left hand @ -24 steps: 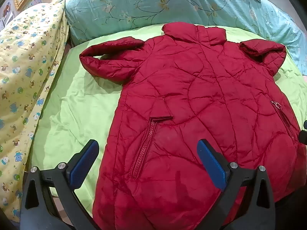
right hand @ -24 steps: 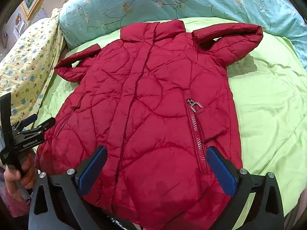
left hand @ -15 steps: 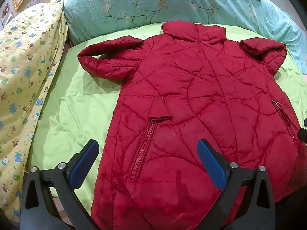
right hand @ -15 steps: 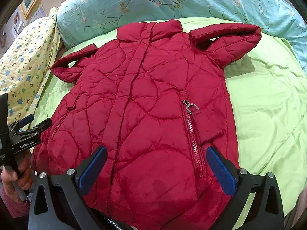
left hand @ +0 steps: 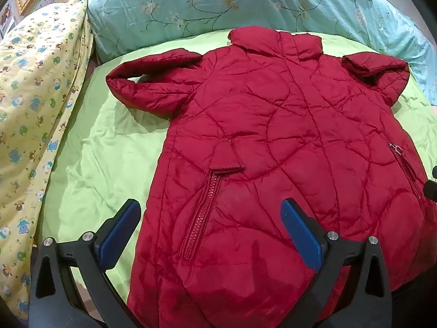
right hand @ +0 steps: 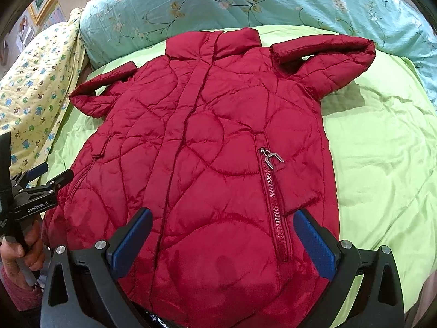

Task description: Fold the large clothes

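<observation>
Looking down both wrist views, I see the quilted crimson puffer coat (left hand: 286, 142) spread front-up on the lime-green bedsheet (left hand: 103, 158), its stand-up collar (left hand: 273, 41) pointing away from me toward the teal floral pillow (left hand: 218, 2) at the head of the bed. Both sleeves are bent back toward the collar at the shoulders: the one on the left of the picture (left hand: 153, 82) lies doubled on the sheet, the one on the right (right hand: 327, 57) likewise, cuff near the collar. My left gripper (left hand: 210, 232) hovers over the coat's lower left part, fingers spread wide with nothing between them; its left blue pad (left hand: 117, 232) sits over bare sheet, the right pad over red fabric, and the zipped pocket (left hand: 202, 213) runs up between them. My right gripper (right hand: 221, 243) hangs over the hem area too, fingers equally wide apart and empty, both blue pads (right hand: 314, 246) above the coat. The other pocket zipper with its silver pull (right hand: 273, 161) lies just ahead of the right pad. From the right wrist view I can see the left gripper's black body at the far left edge, held in a bare hand (right hand: 24, 251). A yellow cartoon-print quilt (left hand: 30, 104) is heaped along the left side of the sheet.
</observation>
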Motion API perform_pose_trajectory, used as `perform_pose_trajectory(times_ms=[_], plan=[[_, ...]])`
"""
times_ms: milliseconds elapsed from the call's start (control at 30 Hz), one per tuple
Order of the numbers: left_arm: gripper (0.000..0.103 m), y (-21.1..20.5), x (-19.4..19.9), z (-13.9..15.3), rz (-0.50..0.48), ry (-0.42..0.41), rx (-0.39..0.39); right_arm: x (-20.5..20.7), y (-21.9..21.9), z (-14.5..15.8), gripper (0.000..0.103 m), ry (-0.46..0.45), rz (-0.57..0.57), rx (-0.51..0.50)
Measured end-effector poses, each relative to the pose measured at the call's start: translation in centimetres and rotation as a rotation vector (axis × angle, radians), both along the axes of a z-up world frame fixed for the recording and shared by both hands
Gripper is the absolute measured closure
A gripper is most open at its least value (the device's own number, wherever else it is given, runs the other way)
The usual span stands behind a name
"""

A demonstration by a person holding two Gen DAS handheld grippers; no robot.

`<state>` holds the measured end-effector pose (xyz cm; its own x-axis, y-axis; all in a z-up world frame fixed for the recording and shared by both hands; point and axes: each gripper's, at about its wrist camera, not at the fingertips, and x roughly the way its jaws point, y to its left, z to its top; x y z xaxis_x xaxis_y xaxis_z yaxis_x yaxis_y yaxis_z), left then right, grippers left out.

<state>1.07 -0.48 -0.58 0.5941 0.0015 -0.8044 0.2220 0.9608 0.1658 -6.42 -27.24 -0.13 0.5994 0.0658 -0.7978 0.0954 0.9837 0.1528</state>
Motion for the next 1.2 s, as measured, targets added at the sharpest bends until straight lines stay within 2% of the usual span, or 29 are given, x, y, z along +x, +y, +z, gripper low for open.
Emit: perform_pose_trajectory(times_ms=[267, 433, 633, 1000, 1200], plan=[[0.0, -0.4, 0.8, 0.0, -0.009, 0.001, -0.002, 0.7, -0.4, -0.1, 0.0, -0.001, 0.002, 0.033], [0.0, -0.8, 1.3, 0.3, -0.024, -0.021, 0.0, 1.0, -1.1, 0.6, 0.0, -0.061, 0.002, 0.012], [0.0, -1.3, 2.0, 0.8, -0.038, -0.062, -0.058, 2.2, -2.0, 1.4, 0.0, -0.081, -0.003, -0.022], [0.0, -2.2, 4.4, 1.2, -0.056, -0.024, -0.072, 5.1, -4.4, 2.5, 0.0, -0.083, -0.02, -0.075], [0.0, -2.1, 6.8, 0.9, -0.045, 0.014, -0.101, 7.6, -7.2, 3.8, 0.001, -0.119, -0.038, -0.125]])
